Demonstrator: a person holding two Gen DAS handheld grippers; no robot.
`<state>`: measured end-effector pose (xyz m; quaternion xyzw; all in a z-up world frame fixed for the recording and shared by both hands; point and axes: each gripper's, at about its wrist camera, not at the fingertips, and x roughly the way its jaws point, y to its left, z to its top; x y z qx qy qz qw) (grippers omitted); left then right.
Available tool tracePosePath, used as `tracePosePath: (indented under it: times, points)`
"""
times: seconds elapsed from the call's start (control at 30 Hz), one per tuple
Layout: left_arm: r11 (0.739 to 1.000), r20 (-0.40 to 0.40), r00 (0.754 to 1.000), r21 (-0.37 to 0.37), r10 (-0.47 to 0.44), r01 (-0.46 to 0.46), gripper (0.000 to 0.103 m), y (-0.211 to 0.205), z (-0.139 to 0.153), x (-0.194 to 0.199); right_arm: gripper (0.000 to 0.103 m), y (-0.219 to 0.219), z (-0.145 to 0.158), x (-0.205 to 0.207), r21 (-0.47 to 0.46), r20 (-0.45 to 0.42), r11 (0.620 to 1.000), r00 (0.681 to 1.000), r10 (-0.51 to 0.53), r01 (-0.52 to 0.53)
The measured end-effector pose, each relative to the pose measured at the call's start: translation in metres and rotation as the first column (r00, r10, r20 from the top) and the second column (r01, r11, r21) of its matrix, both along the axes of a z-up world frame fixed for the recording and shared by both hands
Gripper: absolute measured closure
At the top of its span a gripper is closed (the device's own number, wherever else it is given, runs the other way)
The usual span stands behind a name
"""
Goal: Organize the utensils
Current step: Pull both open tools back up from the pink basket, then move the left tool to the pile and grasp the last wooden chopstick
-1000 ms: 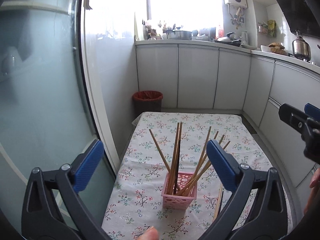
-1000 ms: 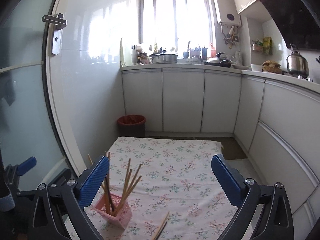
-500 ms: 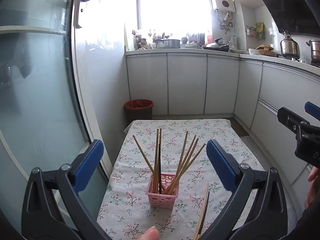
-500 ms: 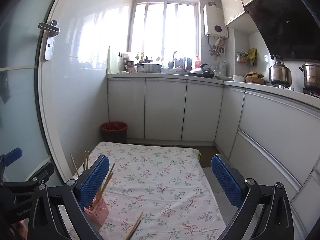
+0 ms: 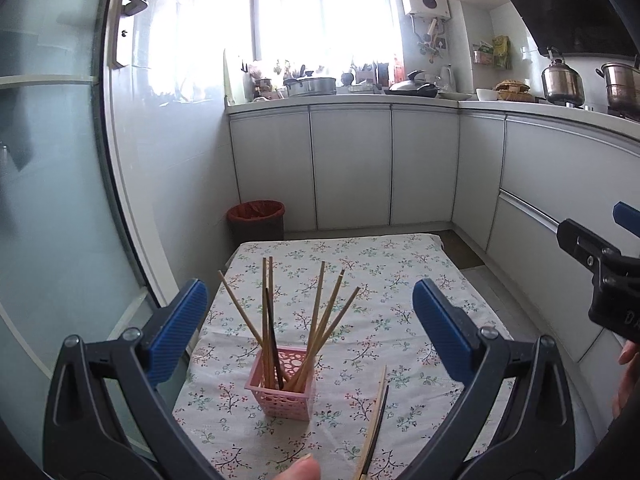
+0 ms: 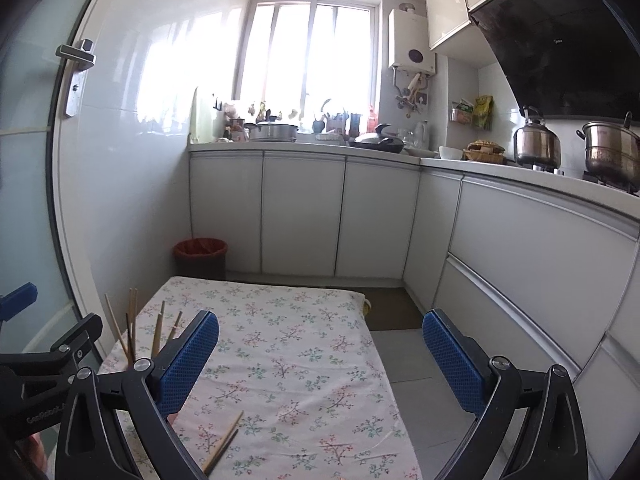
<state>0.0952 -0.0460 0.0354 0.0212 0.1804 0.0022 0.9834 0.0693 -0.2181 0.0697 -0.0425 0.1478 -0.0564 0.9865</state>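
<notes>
Left wrist view
Basket: a pink perforated basket (image 5: pixel 283 386) stands on the floral tablecloth (image 5: pixel 400 304), towards its near left part.
Basket contents: a bundle of chopsticks (image 5: pixel 316 320) stands upright inside, fanning outward; most are wooden, one is dark.
Loose chopsticks: a loose pair (image 5: pixel 374 428) lies flat on the cloth just right of the basket, apart from it.
Left gripper (image 5: pixel 312 330): blue-padded fingers (image 5: pixel 178 326) spread wide, holding and touching nothing.
Bin: a red-lined bin (image 5: pixel 257 220) sits on the floor beyond the basket.

Right wrist view
Basket: hidden behind the left finger; only chopstick tips (image 6: pixel 132 328) show.
Loose chopsticks: the pair (image 6: pixel 222 445) lies right of those tips, on the cloth's near edge.
Right gripper (image 6: pixel 320 358): fingers (image 6: pixel 454 358) wide apart, empty.
</notes>
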Motion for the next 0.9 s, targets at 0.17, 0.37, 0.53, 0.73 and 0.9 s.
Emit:
tracePosePath:
  times: [0.17,0.37,0.53,0.73,0.9]
  points:
    - [0.999,-0.043,0.999,0.014,-0.028,0.029,0.001,-0.016,-0.01,0.011,0.0,-0.015,-0.01,0.009,0.005,-0.044,1.0,0.999,-0.02,0.02]
    - [0.996,-0.12,0.989,-0.001,-0.087,0.088,0.001,-0.032,-0.027,0.028,0.0,-0.037,-0.026,0.028,0.04,-0.117,0.998,0.992,-0.044,0.049]
    - [0.985,-0.248,0.953,-0.033,-0.172,0.169,0.005,-0.044,-0.048,0.049,0.0,-0.055,-0.046,0.049,0.072,-0.224,0.995,0.973,-0.052,0.07]
    - [0.953,-0.476,0.828,-0.095,-0.297,0.287,0.052,-0.063,-0.092,0.082,0.0,-0.077,-0.088,0.078,0.159,-0.446,0.983,0.895,-0.012,0.092]
    - [0.956,-0.626,0.728,-0.11,-0.279,0.272,0.09,-0.072,-0.138,0.109,0.0,-0.084,-0.115,0.092,0.188,-0.537,0.977,0.843,0.018,0.099]
